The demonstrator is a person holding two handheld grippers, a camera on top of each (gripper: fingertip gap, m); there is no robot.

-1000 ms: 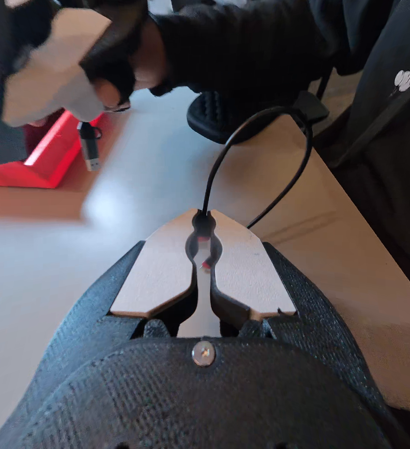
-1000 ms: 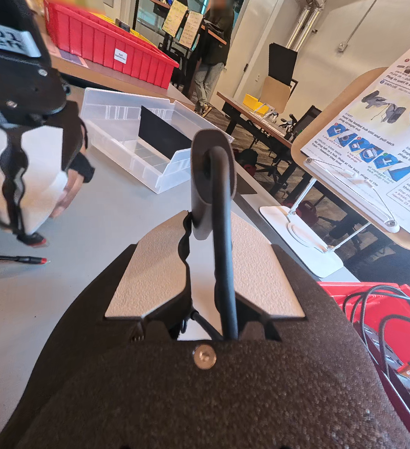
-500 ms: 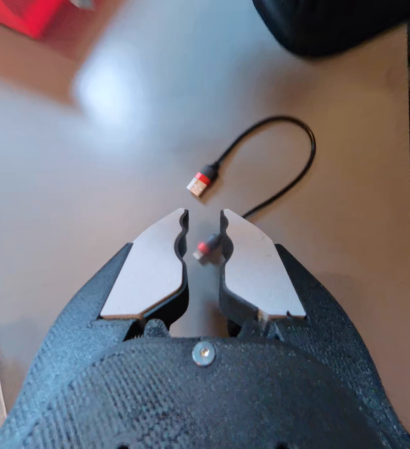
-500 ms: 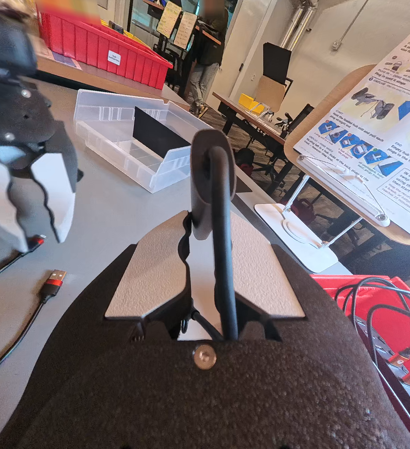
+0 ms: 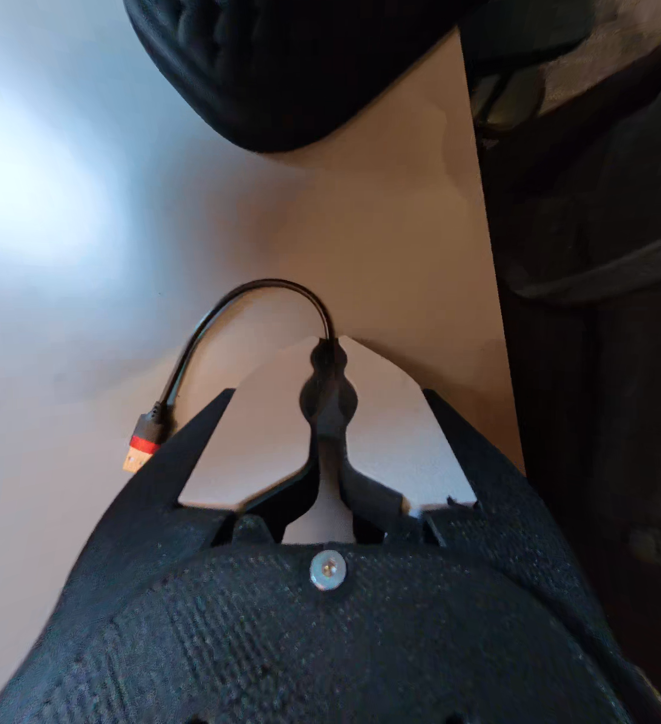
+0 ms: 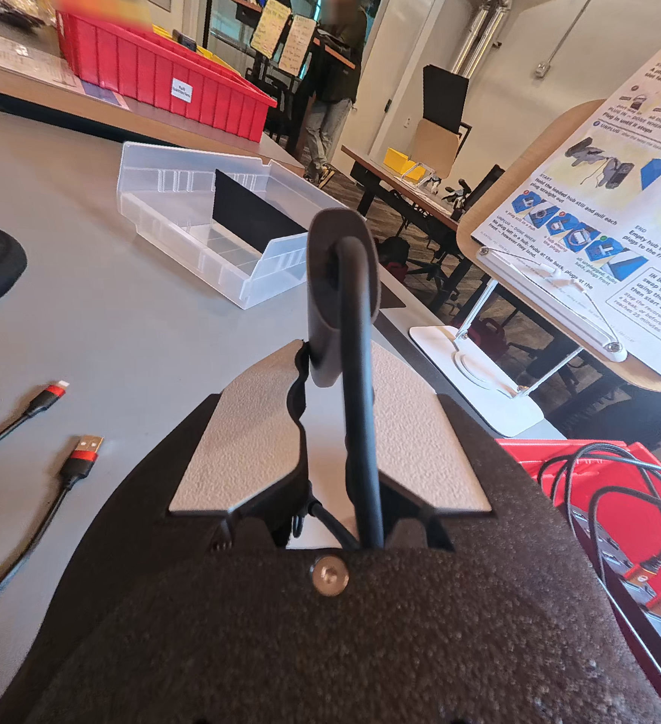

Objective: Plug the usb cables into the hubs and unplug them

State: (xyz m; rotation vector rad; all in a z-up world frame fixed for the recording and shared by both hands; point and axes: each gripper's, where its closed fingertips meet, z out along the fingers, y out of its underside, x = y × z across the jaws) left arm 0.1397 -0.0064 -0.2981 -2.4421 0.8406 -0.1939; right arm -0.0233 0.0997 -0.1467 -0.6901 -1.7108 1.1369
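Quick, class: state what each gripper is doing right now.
Left gripper: shut on the thin black usb cable.
Right gripper: shut on the dark grey oblong hub.

In the right wrist view, bare grey table (image 6: 133, 337) lies open across the middle left, between the clear plastic bin (image 6: 219, 223) at upper centre and two loose cable plugs (image 6: 82, 454) at lower left. A white stand base (image 6: 474, 376) and a red tray of cables (image 6: 611, 509) block the right side. In the left wrist view, a black padded object (image 5: 282, 66) fills the top, and the table edge (image 5: 493, 313) bounds the right.
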